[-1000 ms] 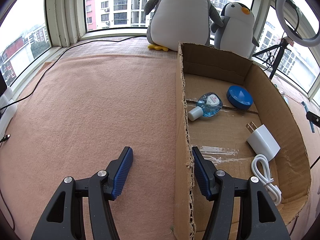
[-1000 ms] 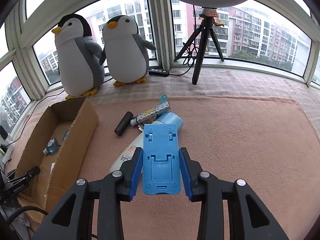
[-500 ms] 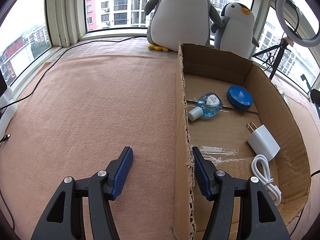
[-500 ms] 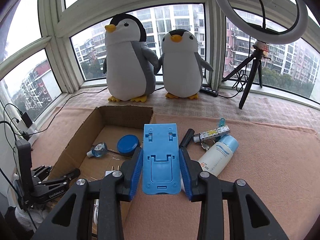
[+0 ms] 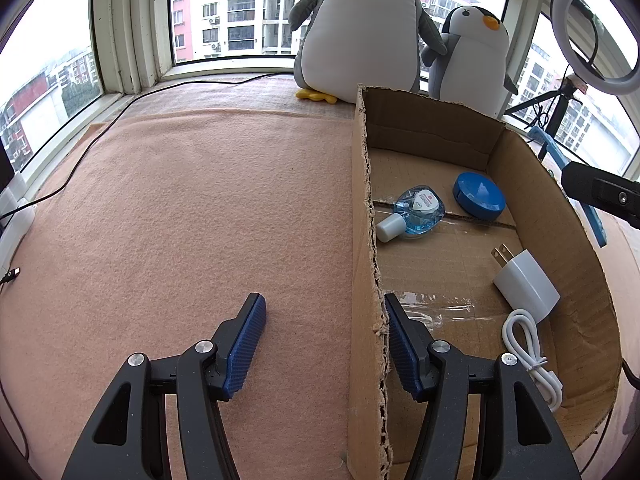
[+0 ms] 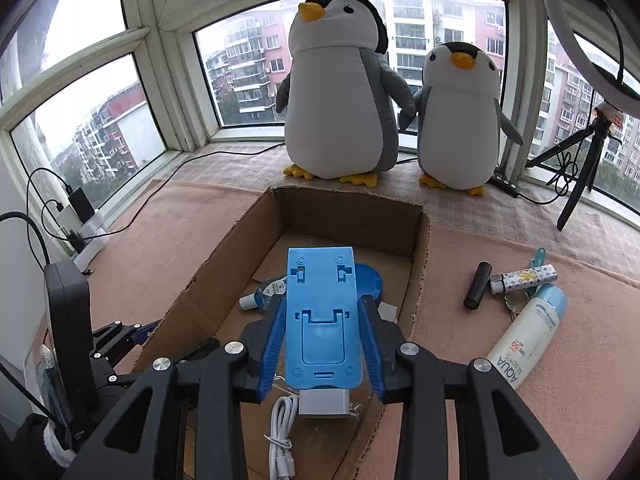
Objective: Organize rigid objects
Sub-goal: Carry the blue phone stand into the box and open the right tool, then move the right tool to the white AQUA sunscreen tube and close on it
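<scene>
My right gripper (image 6: 322,344) is shut on a blue plastic phone stand (image 6: 322,316), held flat above the open cardboard box (image 6: 348,216). In the box lie a small blue liquid bottle (image 5: 418,216), a round blue tin (image 5: 478,200), a white charger (image 5: 526,286) and its coiled white cable (image 5: 528,356). My left gripper (image 5: 324,344) is open and low, with one finger on each side of the box's left wall (image 5: 364,240). In the left wrist view the stand (image 5: 550,150) shows edge-on over the box's right rim.
On the pink felt right of the box lie a black tube (image 6: 478,286), a patterned lighter (image 6: 524,278), a blue clip (image 6: 538,258) and a white sunscreen bottle (image 6: 528,332). Two plush penguins (image 6: 340,92) stand behind the box. A tripod (image 6: 576,168) stands at the right.
My right gripper has carried the blue stand leftward, from over the loose items to above the box. The left gripper and the things in the box have not moved.
</scene>
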`<state>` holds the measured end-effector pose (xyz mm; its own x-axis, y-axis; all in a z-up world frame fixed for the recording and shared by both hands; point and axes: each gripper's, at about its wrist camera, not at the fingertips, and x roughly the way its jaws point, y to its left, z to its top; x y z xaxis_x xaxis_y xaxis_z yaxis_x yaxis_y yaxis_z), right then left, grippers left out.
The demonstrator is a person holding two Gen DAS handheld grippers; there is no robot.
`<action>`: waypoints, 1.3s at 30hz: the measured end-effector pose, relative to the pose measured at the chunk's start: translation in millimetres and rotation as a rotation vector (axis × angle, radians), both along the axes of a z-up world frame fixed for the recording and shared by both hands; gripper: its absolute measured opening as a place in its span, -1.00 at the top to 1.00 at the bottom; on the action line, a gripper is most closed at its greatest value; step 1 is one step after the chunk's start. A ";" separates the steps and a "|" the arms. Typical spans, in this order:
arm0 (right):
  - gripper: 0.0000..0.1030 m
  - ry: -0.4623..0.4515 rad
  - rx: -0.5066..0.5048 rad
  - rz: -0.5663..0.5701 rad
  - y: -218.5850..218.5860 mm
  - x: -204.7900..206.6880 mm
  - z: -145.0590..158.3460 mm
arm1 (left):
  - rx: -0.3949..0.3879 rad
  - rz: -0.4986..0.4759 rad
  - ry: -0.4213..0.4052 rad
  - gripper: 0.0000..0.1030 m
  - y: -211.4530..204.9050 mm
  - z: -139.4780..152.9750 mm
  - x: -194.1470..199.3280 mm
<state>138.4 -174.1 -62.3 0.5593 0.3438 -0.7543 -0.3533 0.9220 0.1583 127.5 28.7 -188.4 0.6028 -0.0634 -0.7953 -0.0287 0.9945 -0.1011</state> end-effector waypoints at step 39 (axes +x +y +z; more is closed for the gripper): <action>-0.25 -0.007 0.127 -0.240 -88.3 5.1 19.9 | -0.001 -0.001 -0.002 -0.23 0.7 0.9 1.2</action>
